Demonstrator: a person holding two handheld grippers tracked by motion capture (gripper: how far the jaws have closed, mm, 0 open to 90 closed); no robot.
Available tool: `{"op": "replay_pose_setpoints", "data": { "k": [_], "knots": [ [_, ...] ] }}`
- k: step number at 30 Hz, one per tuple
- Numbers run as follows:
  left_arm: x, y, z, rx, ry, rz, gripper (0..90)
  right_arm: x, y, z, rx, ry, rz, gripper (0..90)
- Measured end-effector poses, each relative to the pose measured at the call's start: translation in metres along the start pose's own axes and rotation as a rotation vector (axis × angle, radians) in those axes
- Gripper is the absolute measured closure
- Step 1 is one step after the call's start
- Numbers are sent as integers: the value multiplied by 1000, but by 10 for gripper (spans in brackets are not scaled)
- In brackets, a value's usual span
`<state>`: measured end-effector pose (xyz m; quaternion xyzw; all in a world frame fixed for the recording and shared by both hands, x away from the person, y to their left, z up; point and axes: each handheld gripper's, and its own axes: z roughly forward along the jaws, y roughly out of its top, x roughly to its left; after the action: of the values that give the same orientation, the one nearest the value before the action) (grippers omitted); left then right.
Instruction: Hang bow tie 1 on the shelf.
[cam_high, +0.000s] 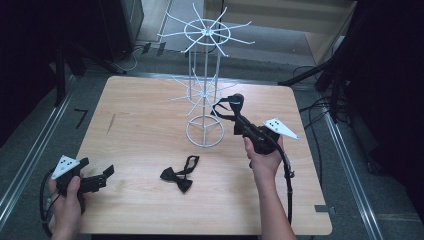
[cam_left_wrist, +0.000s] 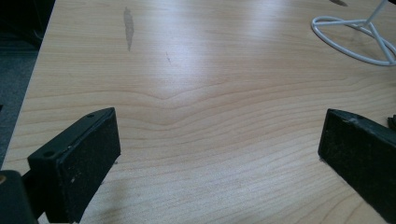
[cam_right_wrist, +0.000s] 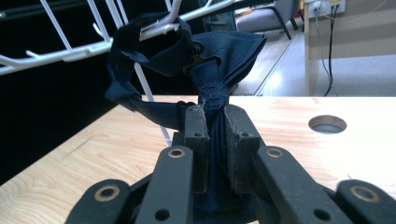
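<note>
My right gripper (cam_high: 239, 121) is shut on a dark navy bow tie (cam_right_wrist: 212, 70), its jaws pinching the cloth near the centre knot. It holds the tie up beside the lower arms of the white wire display rack (cam_high: 205, 90); the tie's strap (cam_right_wrist: 135, 60) loops over one white rack arm (cam_right_wrist: 84, 49). A second black bow tie (cam_high: 180, 175) lies flat on the wooden table (cam_high: 150, 130), in front of the rack's ring base. My left gripper (cam_high: 100, 177) rests low at the table's front left, open, with bare wood between its pads (cam_left_wrist: 84, 163).
The rack's ring base (cam_left_wrist: 355, 39) stands mid-table, with spoked arms on two levels above it. A round hole (cam_right_wrist: 328, 124) is cut in the tabletop. A cable (cam_high: 287, 185) trails from the right gripper. Dark stands and floor rails surround the table.
</note>
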<state>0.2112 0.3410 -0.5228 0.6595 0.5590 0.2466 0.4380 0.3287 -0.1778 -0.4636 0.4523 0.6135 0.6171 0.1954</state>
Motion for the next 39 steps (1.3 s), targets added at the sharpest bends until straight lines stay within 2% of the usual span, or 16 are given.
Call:
{"op": "replay_pose_setpoints", "data": {
  "k": [5,11,16,18,20,23,27,28,33,39],
  "knots": [
    [0,0,0,0,1,-1,0,2,-8,8,31,-9,-16,795],
    [0,0,0,1,1,1,0,1,-16,7,49,-19,-33,734],
    [0,0,0,3,0,3,0,3,-20,3,99,-17,-96,632],
    [-1,0,0,3,1,3,0,2,-24,0,52,-19,-90,605],
    [0,0,0,3,1,3,0,0,-24,-4,63,-22,-77,572],
    [0,0,0,3,1,3,0,-1,-27,-11,48,-26,-95,554],
    [0,0,-1,2,0,-2,0,-1,-29,-17,62,-22,-103,543],
    [0,0,-1,1,1,0,0,0,-30,-20,72,-21,-115,538],
    [0,0,-1,-1,0,-2,0,8,-35,-26,86,-3,-111,532],
    [0,0,-1,-2,0,-4,0,21,-41,-31,123,32,-147,521]
  ]
}}
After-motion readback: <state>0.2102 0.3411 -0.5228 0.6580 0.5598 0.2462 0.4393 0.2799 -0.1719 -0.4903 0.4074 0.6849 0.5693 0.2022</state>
